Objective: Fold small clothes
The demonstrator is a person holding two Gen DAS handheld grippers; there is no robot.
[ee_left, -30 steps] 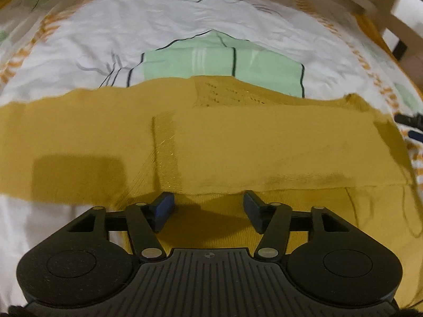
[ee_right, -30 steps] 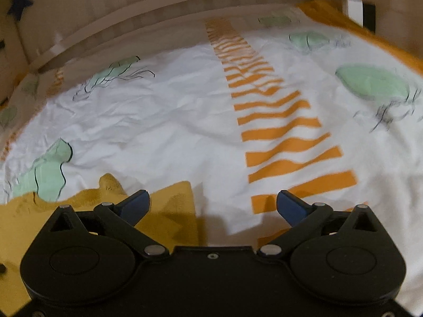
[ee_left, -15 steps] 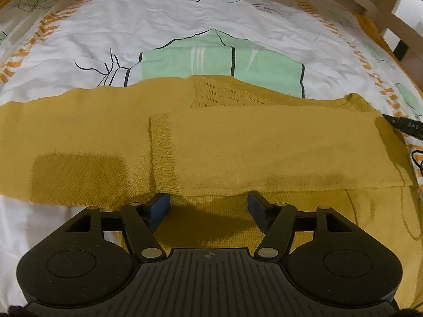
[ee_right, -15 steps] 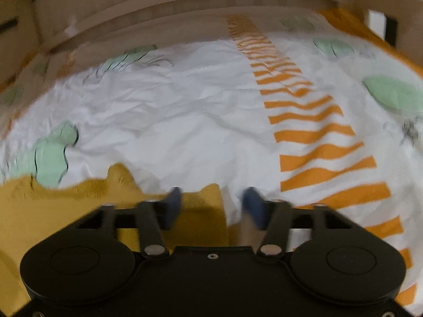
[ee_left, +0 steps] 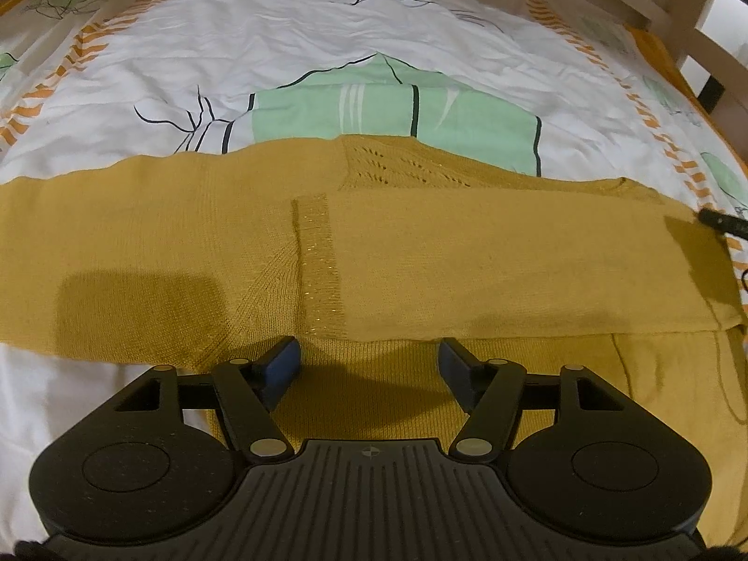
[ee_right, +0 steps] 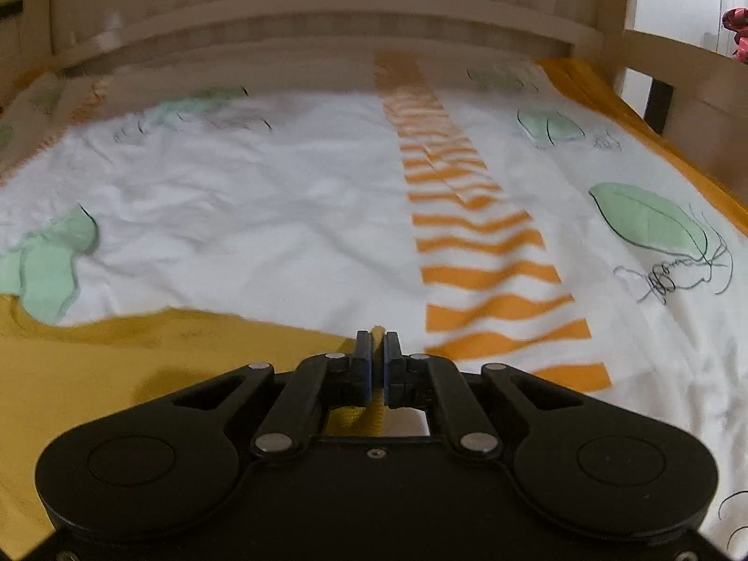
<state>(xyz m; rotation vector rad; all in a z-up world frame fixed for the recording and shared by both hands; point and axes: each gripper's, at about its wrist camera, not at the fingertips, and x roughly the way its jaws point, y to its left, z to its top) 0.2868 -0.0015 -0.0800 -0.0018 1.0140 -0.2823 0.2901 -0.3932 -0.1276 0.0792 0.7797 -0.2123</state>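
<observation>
Left wrist view: nothing much changes here; the left gripper (ee_left: 369, 367) hangs spread over the near part of the mustard knit sweater (ee_left: 467, 257), pads clear of the cloth and nothing between them, its jaws a touch wider than a second ago. The sweater lies flat on the white printed bedsheet (ee_left: 280, 46), long axis running left to right across the view, one sleeve (ee_left: 514, 262) already folded across the body with its ribbed cuff (ee_left: 320, 257) ending near the middle, pointing left. The other sleeve (ee_left: 117, 233) lies straight out to the left, unfolded. A dark tip at the right edge of this view, by the sweater's end, is likely the other gripper, too small to be sure. Right wrist view: this is where the change is; the right gripper (ee_right: 377, 350), spread wide over the sweater's edge a second ago, has just been closing and now stands pressed together on a ridge of yellow knit at the sweater's right end, cloth visibly caught between the pads. The frame is motion-blurred. Judgement: the grasp is made, so the next fold can start, probably carrying that right end leftward over the body along the long axis.
</observation>
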